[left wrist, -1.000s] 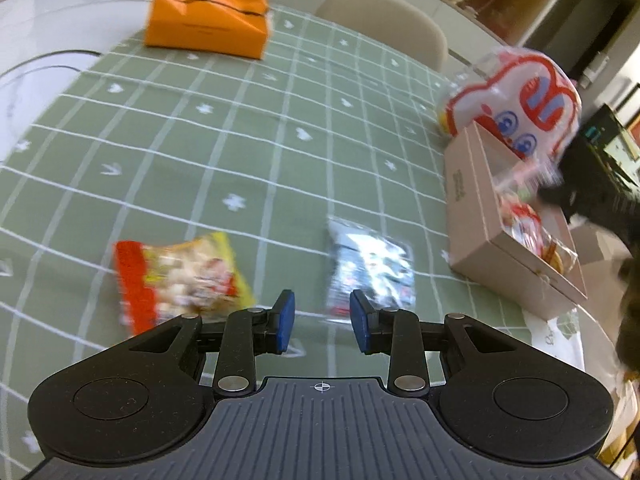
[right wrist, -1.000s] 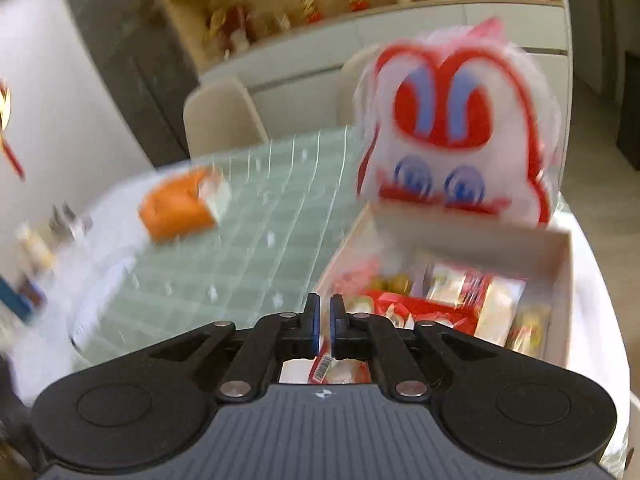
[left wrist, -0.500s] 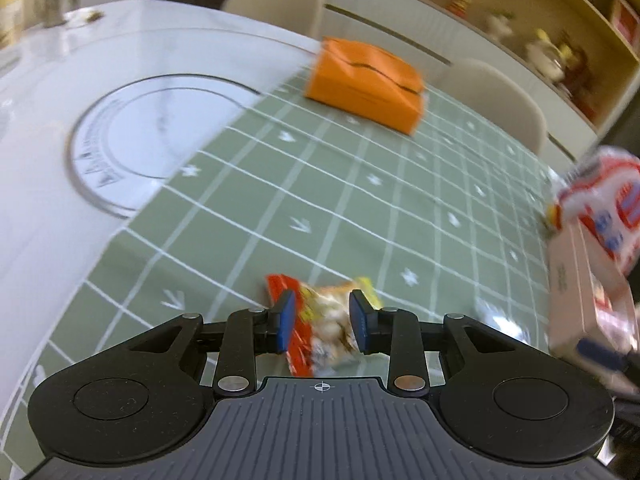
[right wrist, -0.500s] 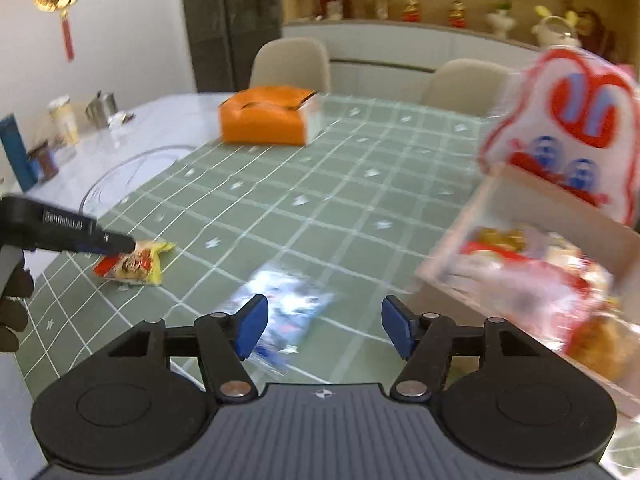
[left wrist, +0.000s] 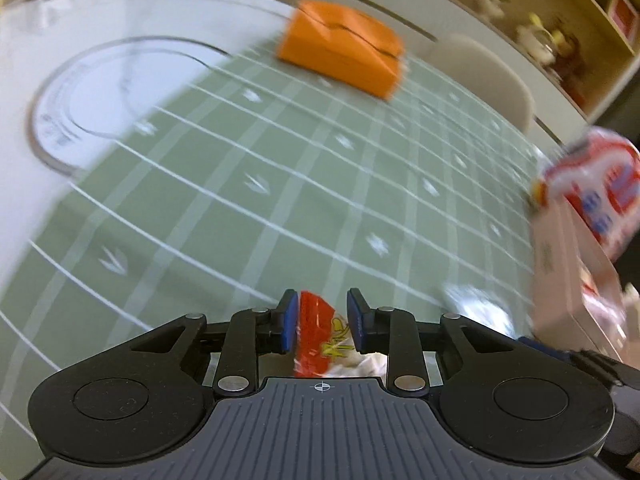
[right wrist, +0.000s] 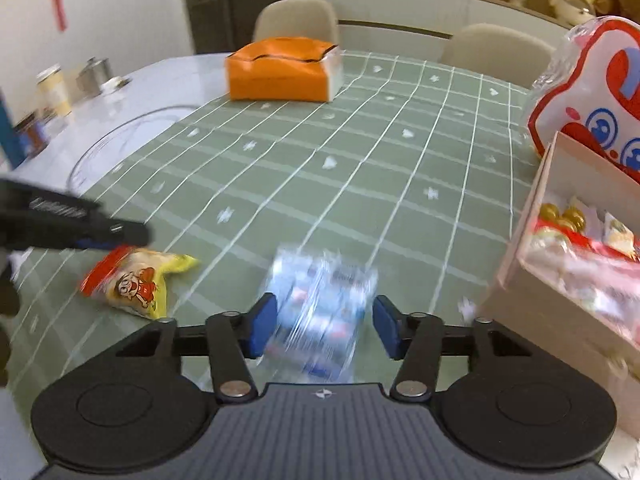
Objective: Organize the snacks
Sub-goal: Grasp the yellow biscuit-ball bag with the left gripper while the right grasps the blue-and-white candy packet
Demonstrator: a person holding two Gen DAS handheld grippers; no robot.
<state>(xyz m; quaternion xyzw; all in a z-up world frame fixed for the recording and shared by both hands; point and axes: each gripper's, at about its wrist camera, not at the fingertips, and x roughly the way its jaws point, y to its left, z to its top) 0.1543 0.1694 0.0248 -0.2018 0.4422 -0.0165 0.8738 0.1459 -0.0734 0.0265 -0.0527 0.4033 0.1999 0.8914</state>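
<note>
A red and yellow snack packet (left wrist: 318, 334) lies on the green checked cloth between the open blue fingers of my left gripper (left wrist: 322, 320); it also shows in the right wrist view (right wrist: 134, 282), with the left gripper's tip (right wrist: 108, 230) at its red end. A blue and clear snack packet (right wrist: 318, 308) lies between the wide-open fingers of my right gripper (right wrist: 324, 330). A cardboard box (right wrist: 532, 280) holding several snacks stands at the right, and it also shows in the left wrist view (left wrist: 560, 264).
A big red and white snack bag (right wrist: 592, 92) leans behind the box. An orange tissue box (right wrist: 280, 70) sits at the far side of the cloth. A round glass turntable (left wrist: 108, 92) lies on the white table at left. Jars (right wrist: 56, 88) stand far left.
My left gripper has come down over the red and yellow packet, now between its fingers. My right gripper has moved forward and down over the blue packet.
</note>
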